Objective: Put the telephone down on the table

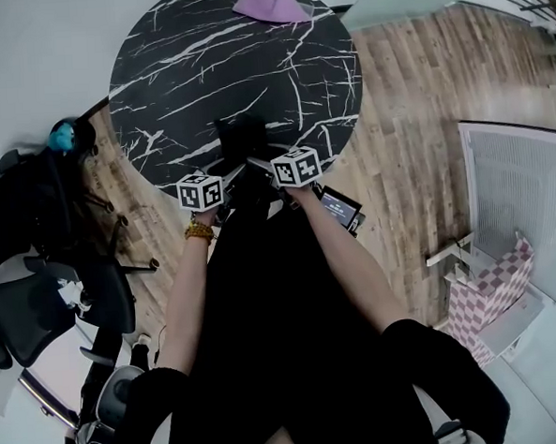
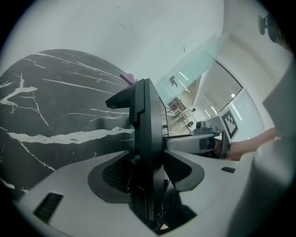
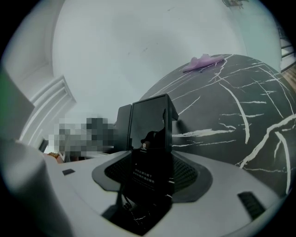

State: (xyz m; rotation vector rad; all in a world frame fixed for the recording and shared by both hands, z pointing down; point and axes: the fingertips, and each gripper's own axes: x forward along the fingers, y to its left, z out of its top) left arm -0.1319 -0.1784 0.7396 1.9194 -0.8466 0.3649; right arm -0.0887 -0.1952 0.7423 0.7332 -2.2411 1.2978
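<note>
The left gripper (image 2: 148, 172) and right gripper (image 3: 150, 172) both clamp the one telephone (image 2: 147, 121), upright at the single table's (image 2: 46, 115) near edge; one cloth (image 1: 269, 3) lies at the far edge.

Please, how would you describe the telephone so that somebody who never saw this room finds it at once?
Find the round black marble table. At its near edge, the left hand-held gripper and the right hand-held gripper both clamp one flat telephone. It is hard, glossy and black, unlike the soft purple cloth lying at the far edge.
</note>
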